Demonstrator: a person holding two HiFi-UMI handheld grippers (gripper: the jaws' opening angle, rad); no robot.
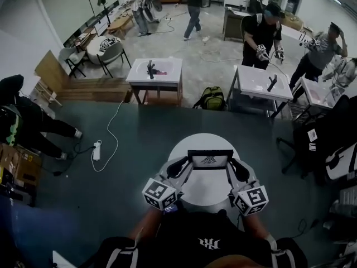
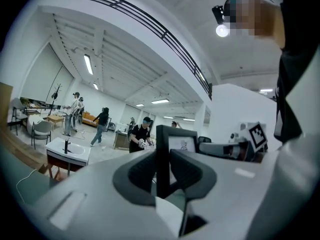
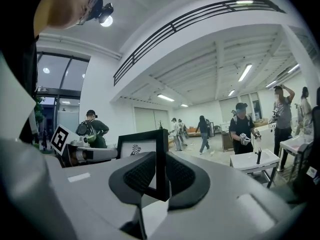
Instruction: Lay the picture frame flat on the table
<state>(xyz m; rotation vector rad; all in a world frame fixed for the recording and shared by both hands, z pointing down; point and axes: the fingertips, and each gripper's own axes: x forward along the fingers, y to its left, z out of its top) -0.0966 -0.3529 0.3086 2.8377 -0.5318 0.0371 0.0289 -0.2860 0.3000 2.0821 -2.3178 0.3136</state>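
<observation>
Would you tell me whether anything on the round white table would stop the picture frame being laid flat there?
Nothing visible does. The left gripper and right gripper grip the picture frame by its side edges, and the white table around it looks bare.

lab hall, sink stands [image 1: 154,71], several people [image 1: 262,35]

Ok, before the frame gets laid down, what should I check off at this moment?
1. Left gripper shut on the picture frame's side edge: ok.
2. Right gripper shut on the opposite side edge: ok.
3. Frame over the round white table: ok.
4. Frame flat yet: not ok, it stands upright.
5. Bottom edge touching the table: cannot tell.
</observation>
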